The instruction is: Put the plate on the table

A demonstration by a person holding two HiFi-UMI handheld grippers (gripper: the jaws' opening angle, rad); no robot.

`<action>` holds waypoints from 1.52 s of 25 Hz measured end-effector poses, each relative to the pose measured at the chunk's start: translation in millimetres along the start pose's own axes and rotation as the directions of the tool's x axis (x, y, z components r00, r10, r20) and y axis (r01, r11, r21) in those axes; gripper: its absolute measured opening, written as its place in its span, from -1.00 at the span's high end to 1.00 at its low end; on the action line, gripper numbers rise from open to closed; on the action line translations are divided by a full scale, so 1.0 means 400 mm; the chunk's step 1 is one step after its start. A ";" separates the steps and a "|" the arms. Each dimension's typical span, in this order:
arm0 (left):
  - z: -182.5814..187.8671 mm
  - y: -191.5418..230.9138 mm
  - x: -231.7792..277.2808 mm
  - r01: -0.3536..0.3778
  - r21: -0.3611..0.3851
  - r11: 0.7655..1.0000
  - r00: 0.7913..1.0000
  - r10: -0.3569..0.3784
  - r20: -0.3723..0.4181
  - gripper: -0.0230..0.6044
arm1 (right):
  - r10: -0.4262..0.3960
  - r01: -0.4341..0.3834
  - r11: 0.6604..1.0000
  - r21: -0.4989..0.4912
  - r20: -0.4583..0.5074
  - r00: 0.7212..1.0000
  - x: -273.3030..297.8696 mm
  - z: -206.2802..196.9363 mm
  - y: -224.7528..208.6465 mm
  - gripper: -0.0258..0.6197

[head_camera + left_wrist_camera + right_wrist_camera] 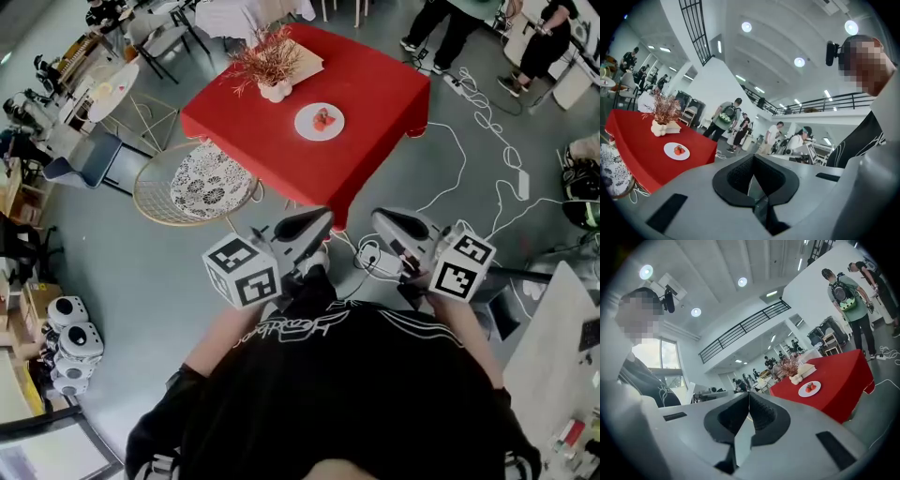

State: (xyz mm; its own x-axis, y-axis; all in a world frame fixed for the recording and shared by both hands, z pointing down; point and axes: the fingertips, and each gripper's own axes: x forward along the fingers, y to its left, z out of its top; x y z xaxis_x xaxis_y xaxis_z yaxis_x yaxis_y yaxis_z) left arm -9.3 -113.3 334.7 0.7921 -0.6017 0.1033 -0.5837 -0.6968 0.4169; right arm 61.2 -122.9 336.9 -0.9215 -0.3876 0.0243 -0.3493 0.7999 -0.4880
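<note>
Both grippers are held up close to the person's chest. The left gripper has its jaws pressed together with nothing between them, and the right gripper is closed and empty too. Farther off, the white plate with red fruit sits on the red table, near a vase of dried flowers.

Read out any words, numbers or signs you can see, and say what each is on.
Shirt: white script lettering, upside down in the head view and too stylised to read.
Marker cubes: black-and-white square patterns only, no letters or numbers.
Plate, red tablecloth: no print visible.
Nothing else is legible.
</note>
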 end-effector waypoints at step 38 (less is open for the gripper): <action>-0.159 -0.315 -0.073 -0.030 0.031 0.999 1.000 0.029 0.009 0.90 | -0.008 0.008 1.000 -0.028 -0.014 1.000 -0.247 -0.147 0.188 0.90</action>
State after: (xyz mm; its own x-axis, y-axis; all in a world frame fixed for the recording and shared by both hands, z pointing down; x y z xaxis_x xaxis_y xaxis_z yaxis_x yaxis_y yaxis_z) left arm 52.5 17.2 336.6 0.7730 -0.6252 0.1074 -0.6121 -0.6906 0.3853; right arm 115.9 2.5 348.9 -0.9209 -0.3876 0.0407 -0.3610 0.8093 -0.4633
